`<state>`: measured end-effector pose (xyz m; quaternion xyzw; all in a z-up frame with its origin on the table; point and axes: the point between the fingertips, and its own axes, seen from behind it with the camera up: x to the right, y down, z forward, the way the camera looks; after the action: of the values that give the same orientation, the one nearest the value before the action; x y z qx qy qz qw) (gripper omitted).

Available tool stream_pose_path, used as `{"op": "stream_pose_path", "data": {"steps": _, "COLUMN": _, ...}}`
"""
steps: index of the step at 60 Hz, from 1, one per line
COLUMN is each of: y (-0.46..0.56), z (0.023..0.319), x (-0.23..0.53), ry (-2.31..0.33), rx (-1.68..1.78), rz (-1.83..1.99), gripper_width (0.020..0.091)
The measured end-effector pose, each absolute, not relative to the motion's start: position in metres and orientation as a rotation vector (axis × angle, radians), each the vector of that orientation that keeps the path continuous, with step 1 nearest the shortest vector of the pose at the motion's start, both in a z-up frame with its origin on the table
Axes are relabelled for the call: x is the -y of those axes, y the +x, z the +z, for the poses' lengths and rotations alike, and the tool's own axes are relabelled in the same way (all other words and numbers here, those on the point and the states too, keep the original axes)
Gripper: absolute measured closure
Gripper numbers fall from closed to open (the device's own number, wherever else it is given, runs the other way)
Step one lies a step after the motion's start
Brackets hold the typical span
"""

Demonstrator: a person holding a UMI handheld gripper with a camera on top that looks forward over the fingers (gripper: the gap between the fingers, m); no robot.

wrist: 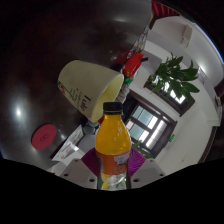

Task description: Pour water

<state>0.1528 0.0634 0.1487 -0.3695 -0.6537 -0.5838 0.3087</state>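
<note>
In the gripper view, an orange bottle [113, 145] with a dark cap is seen clamped between the fingers [113, 172], both purple pads [92, 160] pressed to its sides. A pale tilted cup [88, 87] is seen just beyond it, above the tabletop [30, 100].

Behind it all you had a white wall [196, 85], brightly lit, with a leafy green plant [174, 76] against it. A dark-framed window [148, 122] sat tilted just below the plant, panes glowing. The dark surface [40, 45] opposite carried a red disc [44, 137].
</note>
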Motion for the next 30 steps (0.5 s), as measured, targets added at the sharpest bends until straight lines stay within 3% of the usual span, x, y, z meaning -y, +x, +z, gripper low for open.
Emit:
{"op": "stream_pose_path", "data": {"steps": 15, "y": 0.157, "z": 0.163, "x": -0.052, "ry": -1.155, "rx": 1.544, "rz": -1.345, "gripper_width": 0.0775}}
{"op": "stream_pose_path", "data": {"steps": 30, "y": 0.175, "z": 0.197, "x": -0.039, "ry": -1.591, "rx": 0.841, "rz": -0.648, "gripper_width": 0.0764}}
